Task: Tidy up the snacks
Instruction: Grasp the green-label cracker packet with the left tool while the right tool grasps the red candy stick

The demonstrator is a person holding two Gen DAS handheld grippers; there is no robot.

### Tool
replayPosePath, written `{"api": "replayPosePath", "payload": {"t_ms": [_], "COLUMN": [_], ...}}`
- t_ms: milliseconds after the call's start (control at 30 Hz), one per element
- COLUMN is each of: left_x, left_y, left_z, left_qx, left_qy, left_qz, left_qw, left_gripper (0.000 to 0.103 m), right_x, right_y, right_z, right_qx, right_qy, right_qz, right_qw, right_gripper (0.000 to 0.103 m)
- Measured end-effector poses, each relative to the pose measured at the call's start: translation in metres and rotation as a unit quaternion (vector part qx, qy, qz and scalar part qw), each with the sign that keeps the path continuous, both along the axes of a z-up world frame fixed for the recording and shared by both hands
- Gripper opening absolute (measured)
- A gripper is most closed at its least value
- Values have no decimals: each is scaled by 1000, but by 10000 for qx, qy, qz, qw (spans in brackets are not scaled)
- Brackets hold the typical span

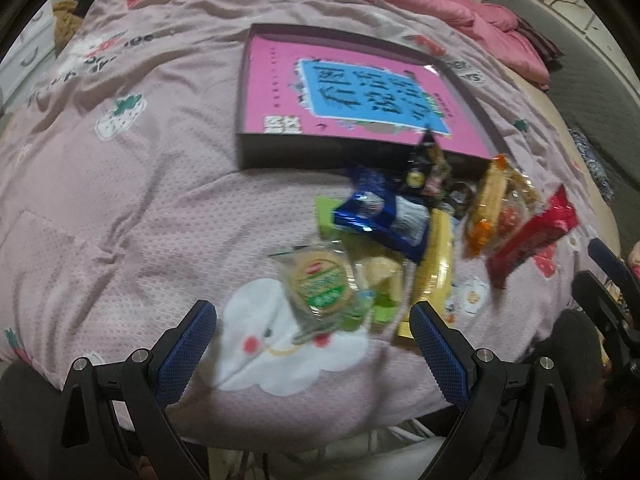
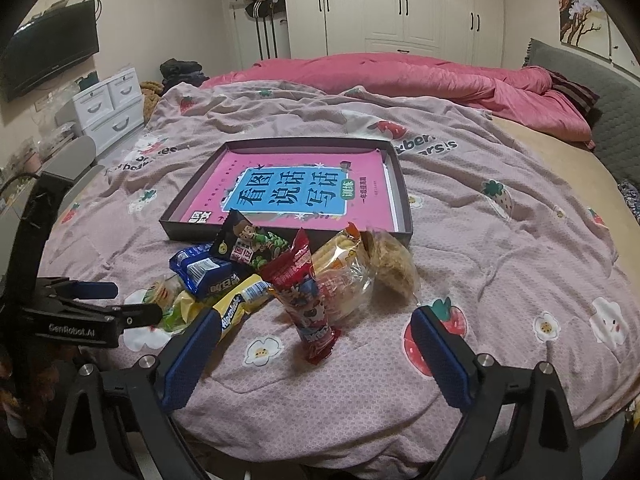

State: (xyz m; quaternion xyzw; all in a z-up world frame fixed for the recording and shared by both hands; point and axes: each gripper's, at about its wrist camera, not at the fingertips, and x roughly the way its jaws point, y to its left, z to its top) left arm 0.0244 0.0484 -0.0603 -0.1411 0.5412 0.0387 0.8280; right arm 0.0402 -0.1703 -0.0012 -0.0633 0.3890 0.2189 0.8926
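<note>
Both tools, left tool (image 1: 314,328) and right tool (image 2: 316,332), gape empty above the snacks (image 2: 280,276) heaped on the bed (image 2: 500,264), beside the box (image 2: 172,226).

Snacks heaped on a bed in front of a shallow box (image 2: 402,184).

The box lies on the blanket (image 2: 500,264) mid-bed, with a book (image 2: 280,184) flat inside it. Just before its near wall sits the pile of snacks (image 2: 288,276) — one dark packet (image 2: 248,244) leans against that wall, a biscuit pack (image 2: 204,270) lies left of it, a tall packet (image 2: 304,292) stands nearest the front, and clear bags (image 2: 376,264) lie to the right. Behind the box, a quilt (image 2: 420,76) is bunched along the far side — cupboards (image 2: 400,4) stand beyond it.
</note>
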Motion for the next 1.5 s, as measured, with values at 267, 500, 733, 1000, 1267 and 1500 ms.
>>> {"api": "replayPosePath", "payload": {"t_ms": [267,500,733,1000,1267,1500], "left_x": [4,14,19,21,23,17], "left_y": [24,17,15,12,6,9], "left_z": [-7,-15,-17,-18,-21,-13], "left_qx": [-208,-551,-639,-660,-668,-690], "left_qy": [-1,63,60,75,76,-53], "left_qz": [206,49,99,222,145,117], "left_qw": [9996,9984,9979,9975,9976,9975], "left_gripper": [97,76,75,66,37,35], "right_x": [6,10,17,27,32,32], "right_y": [1,8,21,38,29,15], "right_z": [-6,-8,-13,-22,-21,-9], "right_qx": [-10,-108,-293,-552,-198,219], "right_qy": [53,-79,-311,-506,-405,-391], "right_qz": [-25,3,218,649,756,674], "right_qw": [10000,9999,9988,9951,9961,9967], "right_gripper": [96,89,80,52,25,24]}}
